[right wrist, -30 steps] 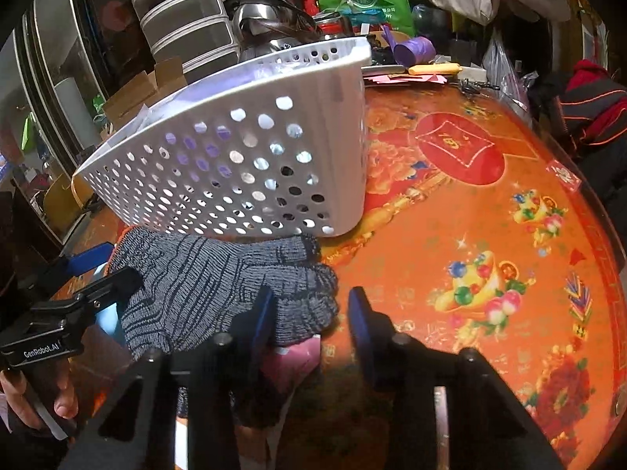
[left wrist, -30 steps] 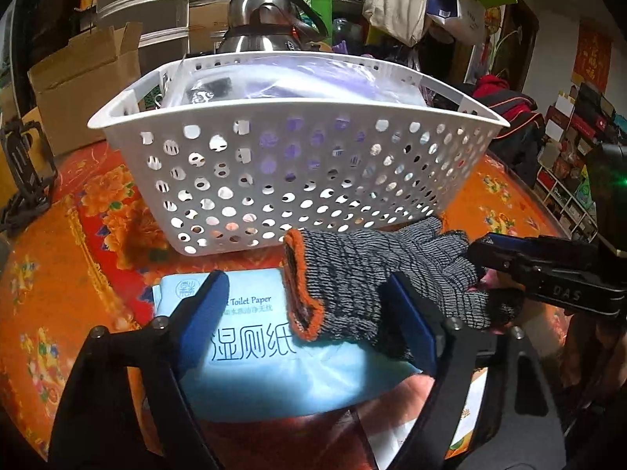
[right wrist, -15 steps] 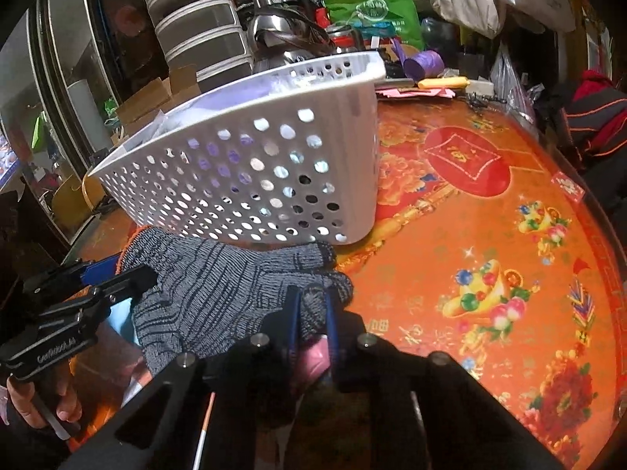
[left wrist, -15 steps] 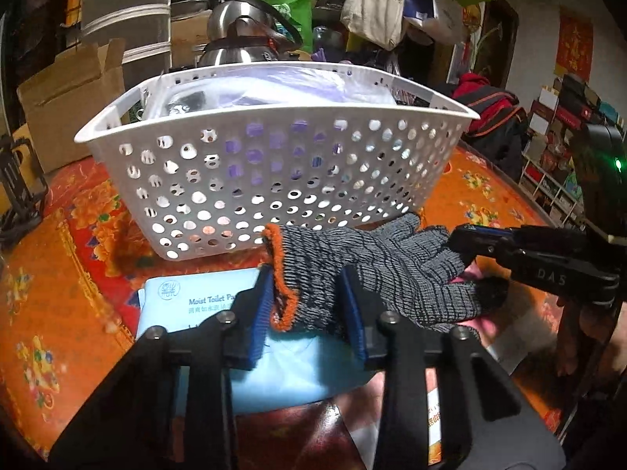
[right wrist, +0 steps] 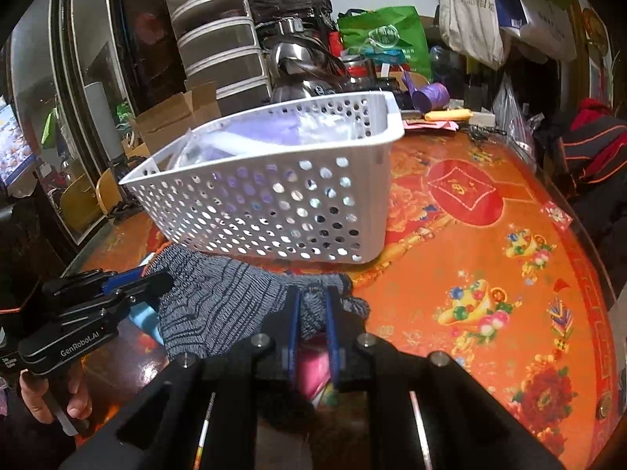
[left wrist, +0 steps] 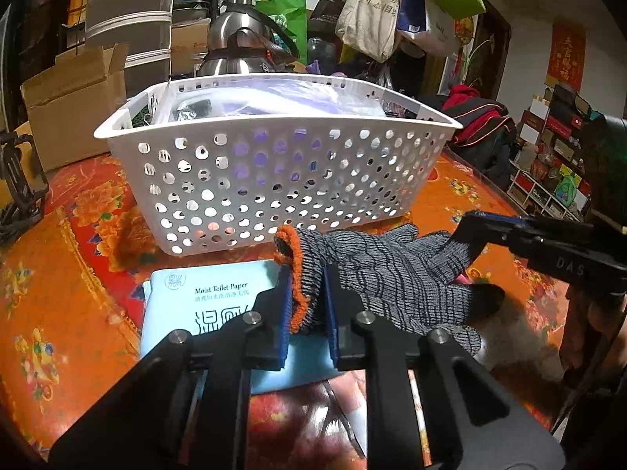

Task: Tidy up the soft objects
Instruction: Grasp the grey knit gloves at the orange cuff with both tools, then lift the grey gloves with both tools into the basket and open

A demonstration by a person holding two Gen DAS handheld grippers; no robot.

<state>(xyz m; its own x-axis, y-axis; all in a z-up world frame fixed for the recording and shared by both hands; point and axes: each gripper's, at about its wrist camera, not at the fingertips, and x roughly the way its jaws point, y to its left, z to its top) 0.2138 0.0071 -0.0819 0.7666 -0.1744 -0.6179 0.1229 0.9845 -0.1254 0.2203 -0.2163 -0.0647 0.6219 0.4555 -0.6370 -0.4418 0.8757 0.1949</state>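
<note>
A grey knitted glove [left wrist: 392,270] with an orange cuff is stretched between both grippers, just in front of the white perforated basket [left wrist: 274,180]. My left gripper [left wrist: 305,274] has its jaws closing, with the orange cuff pinched between the blue pads. My right gripper [right wrist: 311,305] is shut on the finger end of the glove [right wrist: 227,297]. In the left wrist view the right gripper [left wrist: 466,231] comes in from the right. The basket [right wrist: 274,203] holds clear bags with purple contents. Under the glove lies a light blue pack of moist toilet paper [left wrist: 203,297].
The table [right wrist: 490,274] has an orange and red patterned cover. Something pink [right wrist: 313,368] lies below the right gripper. A cardboard box [left wrist: 74,105], a steel kettle [left wrist: 243,47] and hanging bags [left wrist: 372,11] crowd the back. A hand [right wrist: 43,395] holds the left gripper's handle.
Both grippers went from open around the glove to closed on it: the left on the cuff, the right on the fingers. The glove has risen slightly off the pack.
</note>
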